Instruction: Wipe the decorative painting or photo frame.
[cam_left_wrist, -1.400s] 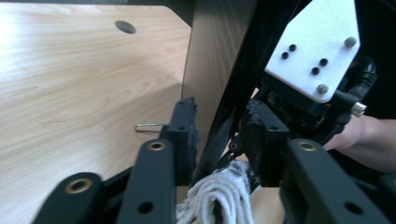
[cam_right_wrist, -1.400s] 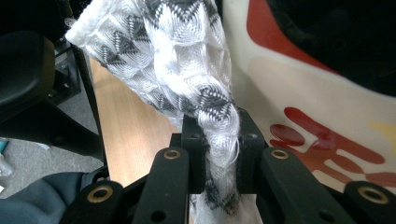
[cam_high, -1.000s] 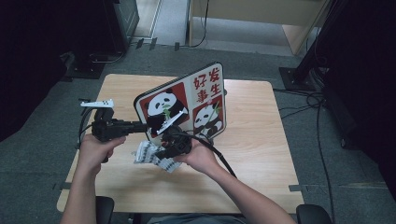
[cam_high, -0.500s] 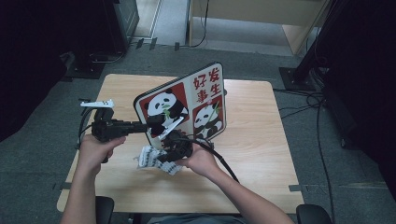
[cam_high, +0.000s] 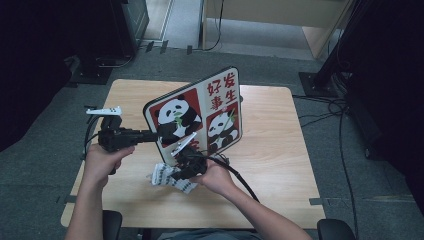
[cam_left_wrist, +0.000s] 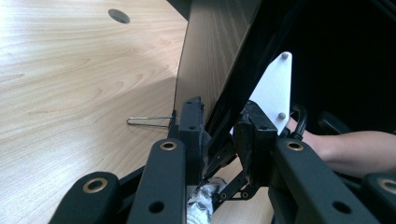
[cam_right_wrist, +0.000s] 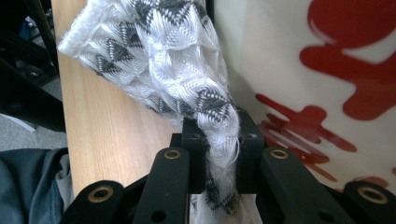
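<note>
The wooden table (cam_high: 270, 150) spans the middle of the high view, pale-grained, with a small round hole (cam_left_wrist: 118, 16) in its top at about eleven o'clock in the left gripper view; on it a panda board (cam_high: 197, 117), red and white with two pandas and red characters, stands tilted up on its lower edge, leaning away toward one o'clock; its plain grey-brown back (cam_left_wrist: 215, 51) rises through the centre of the left gripper view; the left gripper (cam_high: 150, 135) reaches in level from nine o'clock, and its jaws are clamped on the board's left edge, one pad on each face; the right gripper (cam_high: 186, 167) sits at six o'clock of the board, just below its lower edge, its jaws clenched tight on a white cloth (cam_high: 167, 176) with a grey zigzag weave; the cloth (cam_right_wrist: 159, 56) is bunched into a twist between the pads and fans out beyond them toward eleven o'clock, hanging over the table's near part and close against the board's printed face; a thin wire clip (cam_left_wrist: 149, 121) lies flat on the table at nine o'clock of the left gripper's jaws, touching the board's foot.
</note>
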